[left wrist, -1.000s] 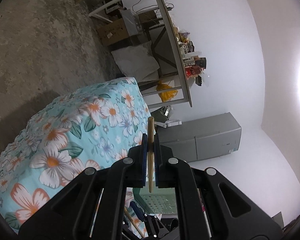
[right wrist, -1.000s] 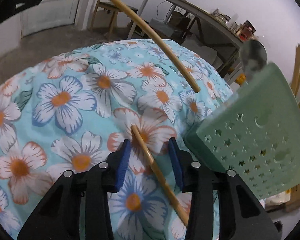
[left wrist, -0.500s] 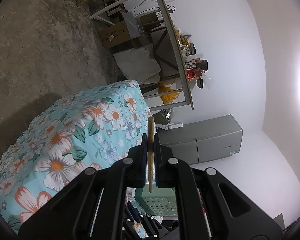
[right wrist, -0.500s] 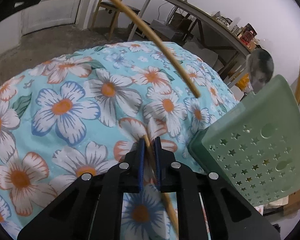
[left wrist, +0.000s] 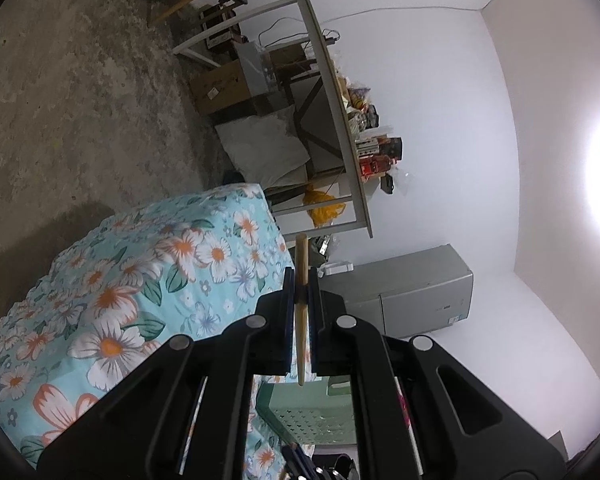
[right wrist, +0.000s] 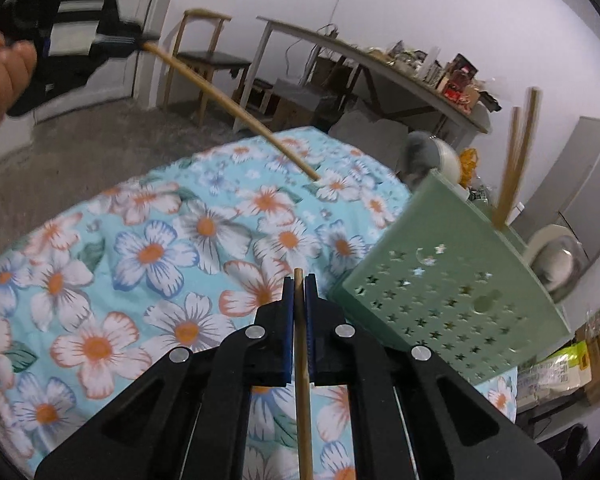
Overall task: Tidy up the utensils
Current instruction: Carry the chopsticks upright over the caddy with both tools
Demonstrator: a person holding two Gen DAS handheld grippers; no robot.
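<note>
The right claw point(right wrist: 299, 280) pinches a wooden chopstick point(right wrist: 302, 380) above the floral table point(right wrist: 148, 248). The left claw point(left wrist: 300, 276) pinches another chopstick point(left wrist: 301, 320). A green holder point(right wrist: 452, 304) stands just right.

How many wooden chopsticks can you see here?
4: one in the right gripper, one in the left gripper, two standing in the green holder. More may be hidden inside.

bright indoor | wall glare right | fisheye edges | perhaps motion-blurred

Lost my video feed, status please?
Left gripper shut on chopstick. Right gripper shut on second chopstick. Green holder alongside, path clear.
</note>
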